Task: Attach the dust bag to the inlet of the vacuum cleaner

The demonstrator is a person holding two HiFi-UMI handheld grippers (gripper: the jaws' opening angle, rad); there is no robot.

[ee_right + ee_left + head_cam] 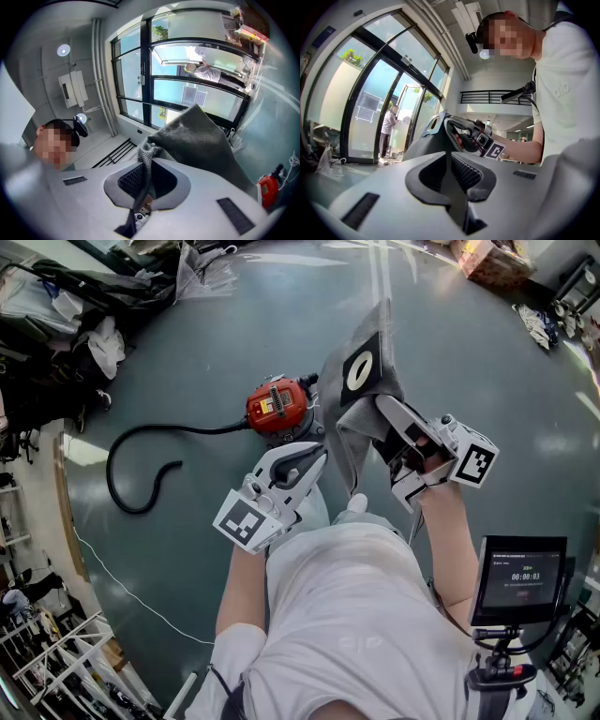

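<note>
Right gripper view: right tongs (144, 174) clamped on dust bag (197, 137); left tongs (451, 169) closed together, empty.

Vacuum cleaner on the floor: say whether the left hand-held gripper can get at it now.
Probably yes. The left hand-held gripper is empty, jaws together, and nothing lies between it and the vacuum cleaner; the dust bag hangs off to the right.

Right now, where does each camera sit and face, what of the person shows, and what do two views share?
Head view: on the head, facing down at the red vacuum cleaner; arms, shirt show.
Left gripper view: on the left gripper, facing glass doors; shirt shows.
Right gripper view: on the right gripper, facing its held grey mesh dust bag; head shows.
Shared: first and third show the vacuum cleaner.
</note>
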